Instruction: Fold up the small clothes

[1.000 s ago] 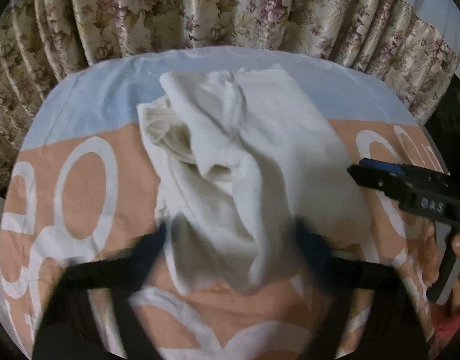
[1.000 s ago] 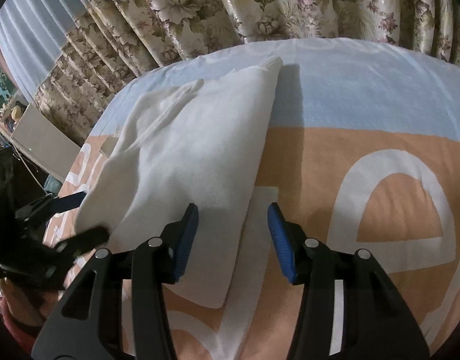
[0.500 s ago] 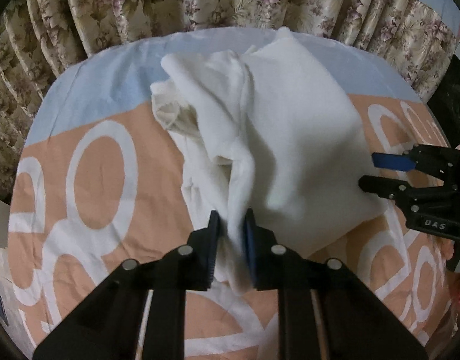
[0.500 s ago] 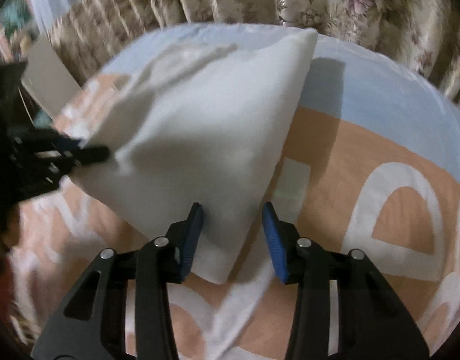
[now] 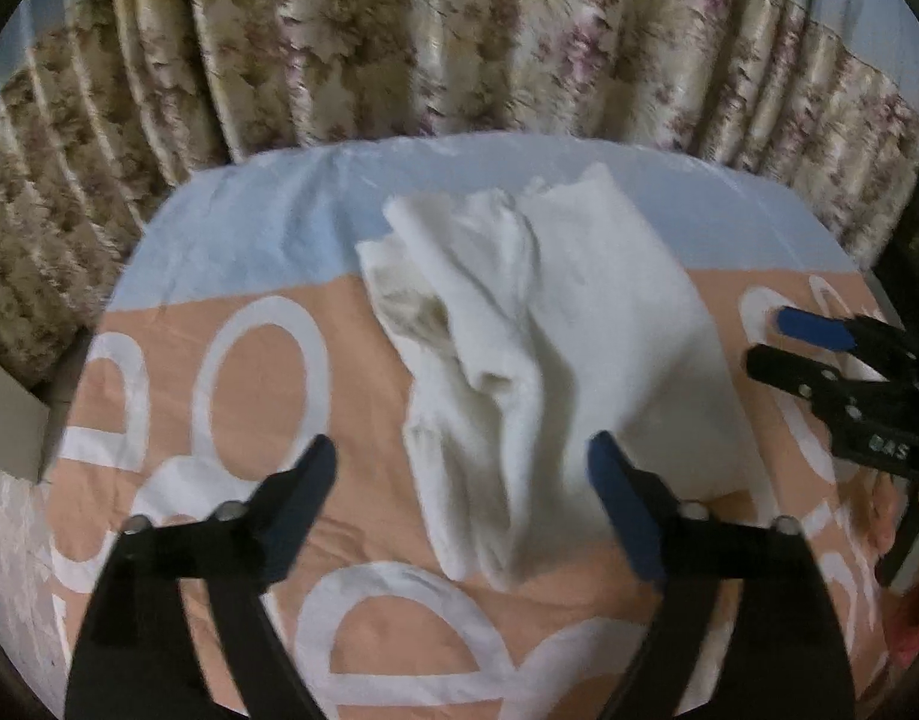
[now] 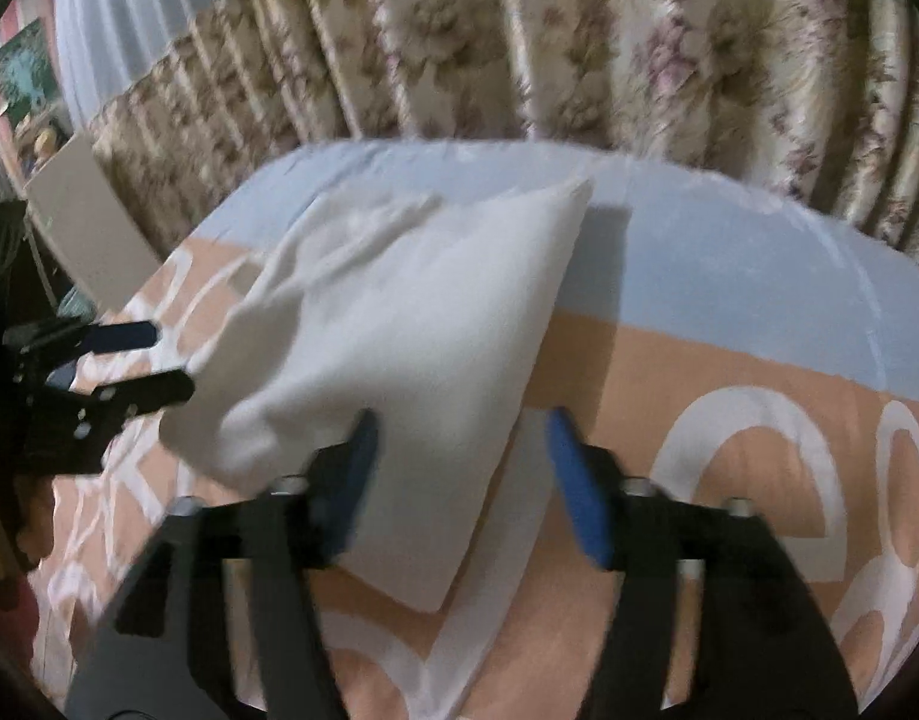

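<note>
A white garment [image 5: 555, 354] lies partly folded and bunched on the orange, white and blue bedsheet [image 5: 231, 360]. My left gripper [image 5: 462, 474] is open, its fingers either side of the garment's near end, holding nothing. In the right wrist view the garment [image 6: 411, 324] lies as a flat folded panel. My right gripper [image 6: 462, 450] is open and empty, its left finger over the panel's near edge. It also shows in the left wrist view [image 5: 783, 339] at the garment's right side. The left gripper shows in the right wrist view [image 6: 153, 360] at the garment's left end.
Floral curtains [image 5: 459, 42] hang behind the bed's far edge. A pale box [image 6: 87, 228] stands off the left side of the bed. The sheet's blue band [image 6: 729, 252] runs along the far side.
My left gripper was shut on the garment's near end half a second ago and has now opened and let it drop. My right gripper stayed open and pulled back slightly.
</note>
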A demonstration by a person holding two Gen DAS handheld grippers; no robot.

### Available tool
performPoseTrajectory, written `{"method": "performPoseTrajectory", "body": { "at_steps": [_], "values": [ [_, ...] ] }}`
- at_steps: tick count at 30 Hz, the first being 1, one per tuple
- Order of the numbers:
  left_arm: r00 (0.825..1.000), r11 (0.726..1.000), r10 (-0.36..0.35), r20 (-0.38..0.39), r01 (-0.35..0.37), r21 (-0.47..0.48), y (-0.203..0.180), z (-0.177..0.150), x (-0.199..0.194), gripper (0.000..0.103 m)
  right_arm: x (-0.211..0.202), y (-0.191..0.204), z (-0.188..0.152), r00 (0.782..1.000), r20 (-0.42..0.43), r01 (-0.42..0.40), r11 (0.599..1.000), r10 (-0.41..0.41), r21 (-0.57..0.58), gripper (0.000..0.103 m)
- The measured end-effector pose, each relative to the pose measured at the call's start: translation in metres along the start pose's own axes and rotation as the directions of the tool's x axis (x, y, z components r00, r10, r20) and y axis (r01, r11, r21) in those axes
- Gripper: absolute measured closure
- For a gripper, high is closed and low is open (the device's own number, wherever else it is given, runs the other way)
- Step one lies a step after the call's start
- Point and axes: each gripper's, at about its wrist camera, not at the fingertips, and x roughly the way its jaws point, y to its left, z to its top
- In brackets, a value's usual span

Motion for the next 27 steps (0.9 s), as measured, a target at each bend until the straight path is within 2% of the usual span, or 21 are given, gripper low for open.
{"method": "performPoseTrajectory", "body": {
  "at_steps": [4,5,12,15,27],
  "values": [
    [1.0,1.0,0.018,-0.006,-0.018,-0.011,0.0,0.003,0.004,0.009,-0.003,-0.005,0.001,0.997,0.058,0.056,0.997,-0.059,0.047,0.006],
    [1.0,1.0,0.027,-0.009,-0.027,-0.009,-0.001,0.003,0.006,0.008,-0.002,-0.007,0.002,0.995,0.067,0.067,0.996,-0.071,0.056,0.003],
    [0.997,0.999,0.037,-0.063,-0.038,-0.014,-0.002,-0.007,0.027,0.008,0.015,-0.017,-0.003,0.994,0.038,0.092,0.987,-0.098,0.134,0.003],
    [0.997,0.999,0.042,-0.06,-0.043,-0.018,-0.003,-0.011,0.028,0.008,0.016,-0.024,-0.006,0.994,0.033,0.097,0.983,-0.103,0.158,0.003],
    [0.998,0.999,0.034,-0.045,-0.035,-0.026,-0.006,-0.007,0.027,0.008,0.015,-0.023,-0.005,0.992,0.027,0.122,0.984,-0.126,0.127,0.003]
  ]
}}
